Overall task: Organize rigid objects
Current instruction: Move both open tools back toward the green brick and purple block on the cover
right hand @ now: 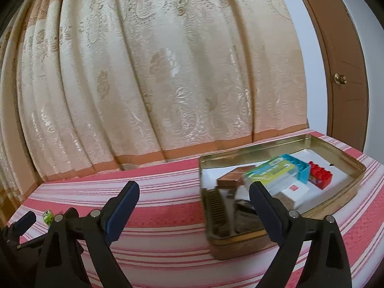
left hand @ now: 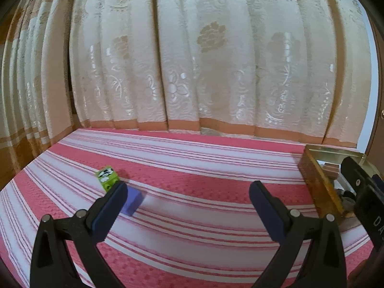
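A green printed block (left hand: 107,176) and a purple block (left hand: 133,199) lie on the striped cloth, left of centre in the left wrist view. My left gripper (left hand: 188,193) is open and empty, its left finger in front of the purple block. A gold tin (right hand: 283,144) holds a red brick (right hand: 320,176), a blue piece (right hand: 298,168), a green-and-white box (right hand: 271,171), a brown box (right hand: 234,178) and a comb (right hand: 217,207). My right gripper (right hand: 193,192) is open and empty, its right finger over the tin's near left part. The green block also shows far left in the right wrist view (right hand: 48,216).
A red-and-white striped cloth (left hand: 192,163) covers the surface. A cream patterned curtain (left hand: 192,60) hangs along the far edge. A brown door with a knob (right hand: 340,79) stands at the right. The tin's edge (left hand: 319,180) shows at the right of the left wrist view.
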### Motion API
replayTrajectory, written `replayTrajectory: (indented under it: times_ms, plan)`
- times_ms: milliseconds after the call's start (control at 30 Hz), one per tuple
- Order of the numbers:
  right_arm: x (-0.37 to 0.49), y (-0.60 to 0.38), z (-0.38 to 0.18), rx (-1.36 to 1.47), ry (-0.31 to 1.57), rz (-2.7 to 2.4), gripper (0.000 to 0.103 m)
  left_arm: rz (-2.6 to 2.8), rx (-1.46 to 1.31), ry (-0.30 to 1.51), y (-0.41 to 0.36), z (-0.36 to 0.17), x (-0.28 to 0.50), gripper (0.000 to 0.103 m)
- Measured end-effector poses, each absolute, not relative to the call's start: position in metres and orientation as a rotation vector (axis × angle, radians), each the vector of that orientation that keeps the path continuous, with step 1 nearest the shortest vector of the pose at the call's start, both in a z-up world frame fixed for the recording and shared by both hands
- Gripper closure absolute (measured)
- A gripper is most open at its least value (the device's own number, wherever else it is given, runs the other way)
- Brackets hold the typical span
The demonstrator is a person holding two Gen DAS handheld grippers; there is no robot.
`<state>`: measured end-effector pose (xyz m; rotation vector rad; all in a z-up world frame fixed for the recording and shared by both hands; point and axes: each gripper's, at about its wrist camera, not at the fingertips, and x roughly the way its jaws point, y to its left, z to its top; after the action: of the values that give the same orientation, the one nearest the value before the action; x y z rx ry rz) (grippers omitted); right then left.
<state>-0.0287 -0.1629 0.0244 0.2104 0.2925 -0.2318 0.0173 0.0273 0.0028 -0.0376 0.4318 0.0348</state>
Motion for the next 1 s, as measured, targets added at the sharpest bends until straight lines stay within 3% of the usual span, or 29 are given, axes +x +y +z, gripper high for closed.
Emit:
replayTrajectory:
  times_ms: [1000]
  plan:
    - [0.018,-0.073,0.017,0.225,0.414,-0.057,0.008,0.156,-0.044,0.500,0.130,-0.005,0.052,0.000]
